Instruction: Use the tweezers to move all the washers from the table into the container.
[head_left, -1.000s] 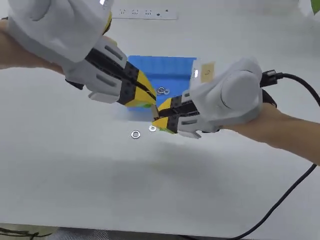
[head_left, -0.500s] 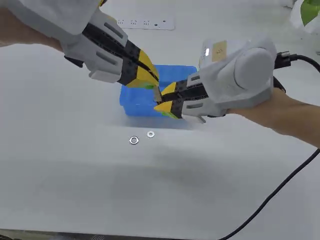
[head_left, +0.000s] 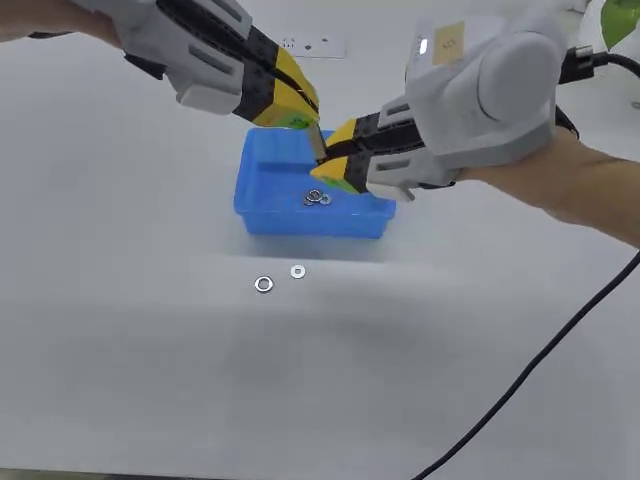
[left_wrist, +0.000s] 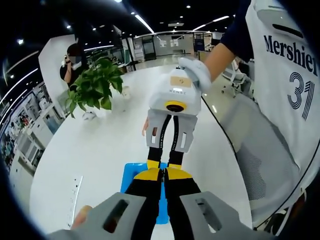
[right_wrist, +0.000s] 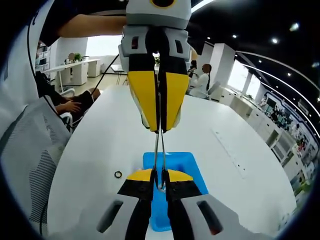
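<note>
A blue container (head_left: 268, 190) holds a few washers (head_left: 317, 197). Two more washers (head_left: 263, 285) (head_left: 298, 271) lie on the white table in front of it. Thin metal tweezers (head_left: 318, 146) hang above the container, held from both sides. My left gripper (head_left: 303, 118) comes in from the upper left, shut on their upper end. My right gripper (head_left: 337, 167) reaches in from the right, shut on their legs. In the right gripper view the tweezers (right_wrist: 159, 150) run from the left gripper (right_wrist: 158, 125) down between my right gripper (right_wrist: 160, 176), above the container (right_wrist: 177, 162); their tip is hidden. One table washer (right_wrist: 118, 174) lies to the left.
A power strip (head_left: 315, 45) lies at the back of the table. A black cable (head_left: 560, 340) trails from the right gripper across the table's right side. A potted plant (left_wrist: 95, 90) stands at the far end, and other people sit in the background.
Both grippers, with the tweezers, have risen from beside the two table washers to above the container. The head camera has shifted too. The two table washers have not moved.
</note>
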